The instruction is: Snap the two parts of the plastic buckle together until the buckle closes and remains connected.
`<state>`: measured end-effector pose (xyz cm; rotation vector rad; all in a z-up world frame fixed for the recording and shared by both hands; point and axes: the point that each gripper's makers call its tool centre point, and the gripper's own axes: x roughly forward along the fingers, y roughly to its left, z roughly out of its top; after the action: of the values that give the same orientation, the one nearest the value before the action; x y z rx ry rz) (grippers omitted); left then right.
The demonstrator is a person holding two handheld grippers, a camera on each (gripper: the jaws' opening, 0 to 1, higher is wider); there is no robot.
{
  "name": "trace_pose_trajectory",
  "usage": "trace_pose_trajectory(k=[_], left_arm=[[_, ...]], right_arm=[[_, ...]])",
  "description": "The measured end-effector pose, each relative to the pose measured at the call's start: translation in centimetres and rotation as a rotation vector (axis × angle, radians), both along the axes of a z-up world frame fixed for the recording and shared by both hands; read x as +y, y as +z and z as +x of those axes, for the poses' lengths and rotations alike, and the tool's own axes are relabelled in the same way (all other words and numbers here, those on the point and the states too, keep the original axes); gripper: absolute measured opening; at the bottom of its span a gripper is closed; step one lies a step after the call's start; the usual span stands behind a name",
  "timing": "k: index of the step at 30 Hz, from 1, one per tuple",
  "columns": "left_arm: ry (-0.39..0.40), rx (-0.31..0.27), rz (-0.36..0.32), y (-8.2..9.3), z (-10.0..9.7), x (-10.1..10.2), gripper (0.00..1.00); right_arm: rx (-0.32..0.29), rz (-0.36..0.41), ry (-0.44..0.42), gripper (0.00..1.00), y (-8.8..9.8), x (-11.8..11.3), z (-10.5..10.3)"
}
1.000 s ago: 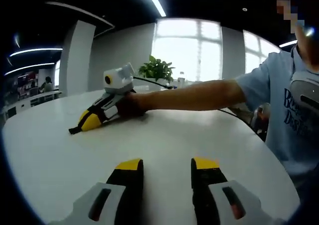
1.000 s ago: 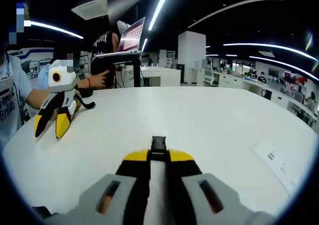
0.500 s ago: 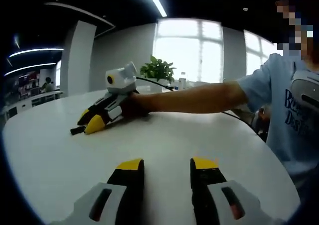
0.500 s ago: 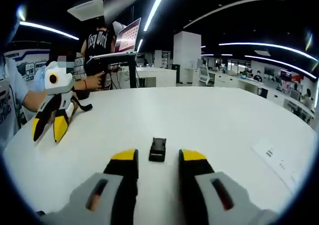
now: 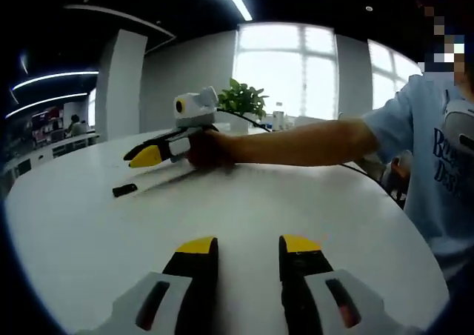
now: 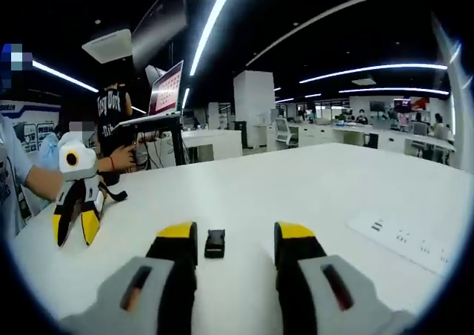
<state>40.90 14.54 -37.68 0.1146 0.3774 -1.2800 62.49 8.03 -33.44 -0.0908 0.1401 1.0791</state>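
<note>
Small black buckle (image 6: 215, 243) flat on white table (image 6: 311, 187), both tools released

We've got open white table (image 6: 311, 194) ahead of the right gripper (image 6: 235, 235), bare from 12 round to 2 o'clock. The black buckle (image 6: 215, 242) lies flat on the table between the spread jaws, nothing touching it. At 3 o'clock a flat power strip (image 6: 404, 239) sits low on the surface, well apart. At 9 o'clock the left gripper (image 6: 76, 220) stands on the table, near its edge.

In the left gripper view, our own tips (image 5: 246, 246) are parted over bare table. At 11 o'clock the buckle (image 5: 124, 190) lies alone, and just beyond it the right gripper (image 5: 152, 156) and forearm (image 5: 296, 142) bar the way from 11 to 2.
</note>
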Motion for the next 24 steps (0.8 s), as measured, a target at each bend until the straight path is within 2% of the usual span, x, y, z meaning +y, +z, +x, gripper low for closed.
trace_pose_trajectory(k=[4, 9, 14, 17, 21, 24], left_arm=[[0.039, 0.035, -0.070, 1.1, 0.9, 0.9, 0.31], [0.096, 0.043, -0.103, 1.6, 1.5, 1.5, 0.30], [0.157, 0.075, -0.230, 3.5, 2.5, 2.6, 0.30], [0.185, 0.085, -0.281, 4.3, 2.7, 2.9, 0.29], [0.209, 0.094, -0.295, 4.5, 2.9, 3.0, 0.29], [0.218, 0.090, -0.285, 4.3, 2.7, 2.6, 0.29]], right_arm=[[-0.021, 0.012, -0.027, 0.45, 0.4, -0.4, 0.2], [-0.015, 0.044, -0.049, 0.47, 0.8, -0.7, 0.0], [-0.008, 0.088, -0.061, 0.47, 1.3, -1.1, 0.2], [-0.006, 0.101, -0.049, 0.47, 1.5, -0.8, -0.7], [-0.007, 0.099, -0.038, 0.47, 1.5, -0.4, -2.1], [-0.011, 0.127, -0.031, 0.47, 2.0, -0.4, -3.3]])
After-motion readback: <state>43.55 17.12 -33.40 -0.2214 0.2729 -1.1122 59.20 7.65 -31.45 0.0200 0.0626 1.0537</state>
